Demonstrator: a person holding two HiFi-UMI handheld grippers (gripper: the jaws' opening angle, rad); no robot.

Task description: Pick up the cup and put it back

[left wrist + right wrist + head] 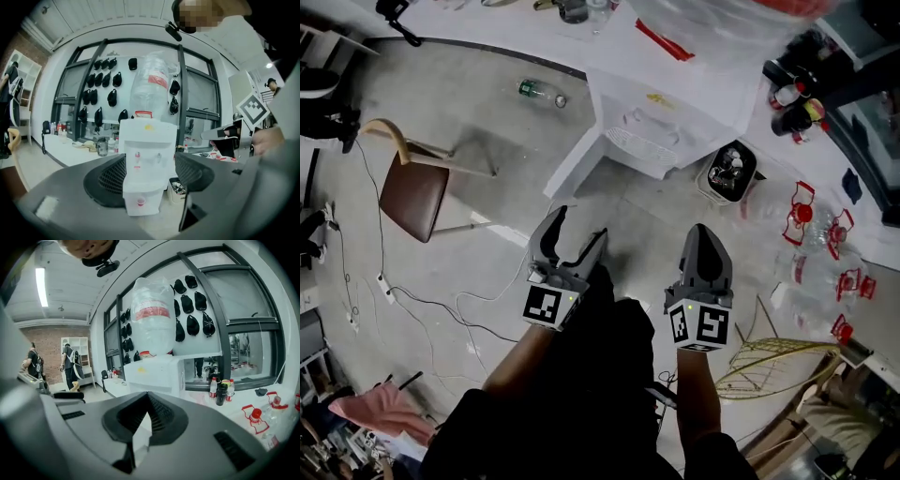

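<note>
Cup: small, red, sits in lower front recess of white box-shaped water dispenser, at 6 o'clock below its two taps; well apart from both grippers, seen in L gripper view only, too small for more detail. Dispenser: floor-standing, carries large clear inverted plastic water jug w/ red label on top. In head view it lies at 12 o'clock from the grippers. L gripper: grey, marker cube at rear, jaws wide apart, nothing between pads; dispenser shows far off through the gap. R gripper: same build, jaws brought together at the tips, nothing held. Both are held side by side over grey floor, R at 3 o'clock of L, pointing toward dispenser. Misc.: open white bin w/ mixed waste on floor just beside dispenser at its 4 o'clock in head view. Wooden chair w/ brown seat at 9 o'clock of L gripper. Clear plastic bottle w/ green label lies on floor at 11 o'clock. Cluster of clear bottles w/ red caps and handles at 3 o'clock of R gripper. Black caps hang in rows on window wall behind dispenser. Two persons stand by white shelving, 9 o'clock in R gripper view.
</note>
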